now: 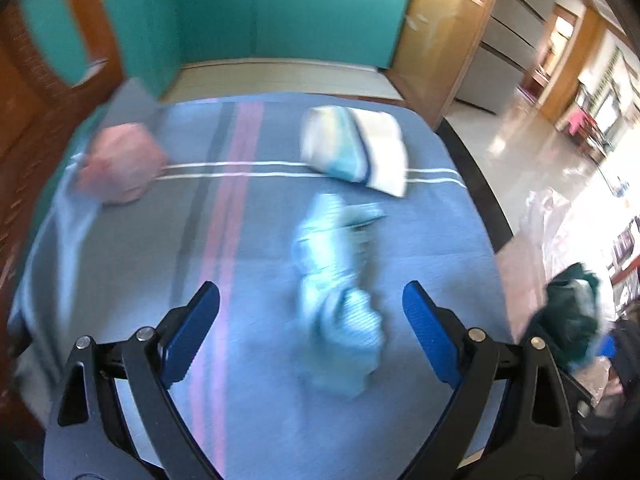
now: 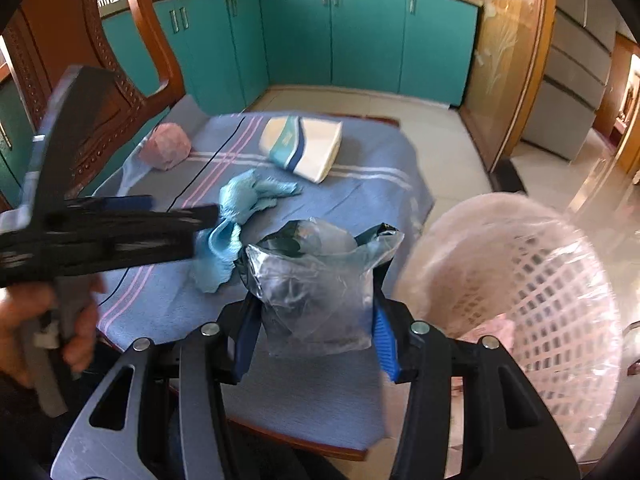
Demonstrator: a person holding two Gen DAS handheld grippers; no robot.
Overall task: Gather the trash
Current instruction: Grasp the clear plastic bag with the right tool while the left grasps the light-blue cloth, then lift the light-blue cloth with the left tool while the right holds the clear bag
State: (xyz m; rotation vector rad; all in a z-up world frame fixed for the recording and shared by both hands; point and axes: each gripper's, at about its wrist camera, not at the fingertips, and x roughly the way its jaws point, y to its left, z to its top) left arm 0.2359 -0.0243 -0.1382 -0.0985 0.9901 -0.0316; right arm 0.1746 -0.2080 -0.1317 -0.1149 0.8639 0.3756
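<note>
The right gripper (image 2: pixel 316 320) clamped a crumpled clear plastic bag (image 2: pixel 316 292) between its pads, with the pink mesh basket (image 2: pixel 532 292) just to its right. The left gripper (image 1: pixel 312 312) stood open, empty, above a light blue cloth (image 1: pixel 340 280) on the blue blanket (image 1: pixel 120 260).

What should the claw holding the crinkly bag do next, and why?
Probably swing the right gripper over the pink basket and let go: its jaws pinch the plastic bag, and the basket stands just beside it.
</note>
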